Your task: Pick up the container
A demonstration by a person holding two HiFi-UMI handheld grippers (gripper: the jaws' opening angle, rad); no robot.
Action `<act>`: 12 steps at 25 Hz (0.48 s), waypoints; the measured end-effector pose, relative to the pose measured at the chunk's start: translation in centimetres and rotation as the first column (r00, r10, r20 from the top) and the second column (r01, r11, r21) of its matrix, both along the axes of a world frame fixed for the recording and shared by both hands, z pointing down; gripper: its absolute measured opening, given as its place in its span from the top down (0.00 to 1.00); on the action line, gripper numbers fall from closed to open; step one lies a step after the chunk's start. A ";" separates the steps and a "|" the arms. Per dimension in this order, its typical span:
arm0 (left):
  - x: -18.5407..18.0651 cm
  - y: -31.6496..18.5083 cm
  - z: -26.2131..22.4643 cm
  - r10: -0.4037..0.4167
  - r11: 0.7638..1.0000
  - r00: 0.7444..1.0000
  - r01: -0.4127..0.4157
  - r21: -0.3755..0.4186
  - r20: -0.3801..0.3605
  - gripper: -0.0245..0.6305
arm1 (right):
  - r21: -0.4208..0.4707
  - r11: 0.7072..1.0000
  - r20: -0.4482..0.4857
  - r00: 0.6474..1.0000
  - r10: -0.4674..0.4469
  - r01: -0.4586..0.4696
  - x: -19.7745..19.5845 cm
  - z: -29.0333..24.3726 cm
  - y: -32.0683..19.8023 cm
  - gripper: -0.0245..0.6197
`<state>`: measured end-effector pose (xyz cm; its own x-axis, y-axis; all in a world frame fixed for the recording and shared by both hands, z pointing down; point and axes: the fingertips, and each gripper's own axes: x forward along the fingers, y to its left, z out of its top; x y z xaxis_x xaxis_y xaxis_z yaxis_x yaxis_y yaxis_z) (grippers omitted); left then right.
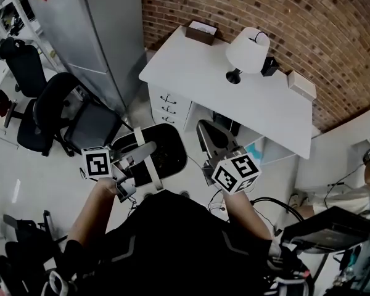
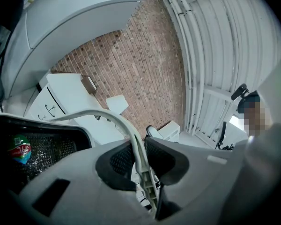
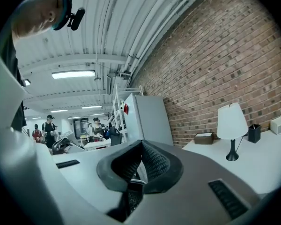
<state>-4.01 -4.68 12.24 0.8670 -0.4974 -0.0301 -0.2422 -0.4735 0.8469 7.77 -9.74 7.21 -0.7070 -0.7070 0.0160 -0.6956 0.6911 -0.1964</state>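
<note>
The left tongs pinch the thin white arched handle of the round black mesh container, with the ribbed pads pressed on the strip from both sides. In the head view these tongs reach over the container, which lies just in front of the drawer unit of the white bench. Whether it rests on the floor or hangs off it, I cannot tell. A small red, green and blue packet lies inside against the mesh. The right tongs are pressed together with nothing between them, and in the head view they are held up beside the container, apart from it. A white-shaded table lamp and a brown box stand on the bench by the brick wall.
</note>
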 end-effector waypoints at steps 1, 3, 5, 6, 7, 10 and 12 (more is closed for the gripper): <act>0.1 0.1 -0.1 0.002 1.000 1.000 -0.002 0.003 -0.001 0.86 | 0.003 1.000 0.006 1.000 0.014 -0.014 0.3 -0.1 0.0 0.95; 0.2 0.3 -0.3 0.003 1.000 1.000 -0.002 0.010 -0.001 0.86 | 0.002 1.000 0.015 1.000 0.021 -0.021 0.6 -0.1 0.0 0.95; 0.3 0.3 -0.4 0.001 1.000 1.000 -0.001 0.012 0.001 0.86 | 0.009 1.000 -0.003 1.000 0.018 -0.018 0.6 0.1 0.1 0.95; 0.4 0.3 -0.3 -0.001 1.000 1.000 0.001 0.009 0.005 0.86 | 0.015 1.000 -0.017 1.000 0.015 -0.014 0.6 0.1 0.2 0.95; 0.4 0.3 -0.1 -0.003 1.000 1.000 0.003 0.006 0.013 0.86 | 0.018 1.000 -0.028 1.000 0.012 -0.011 0.6 0.0 0.2 0.95; -0.1 0.1 1.0 -0.008 1.000 0.998 0.008 -0.004 0.058 0.86 | 0.016 1.000 -0.037 0.999 0.016 -0.015 0.7 -0.2 0.0 0.95; 0.1 0.1 0.7 0.000 1.000 0.999 0.000 -0.003 0.049 0.86 | 0.016 1.000 -0.041 0.999 0.021 -0.021 0.7 -0.3 -0.2 0.95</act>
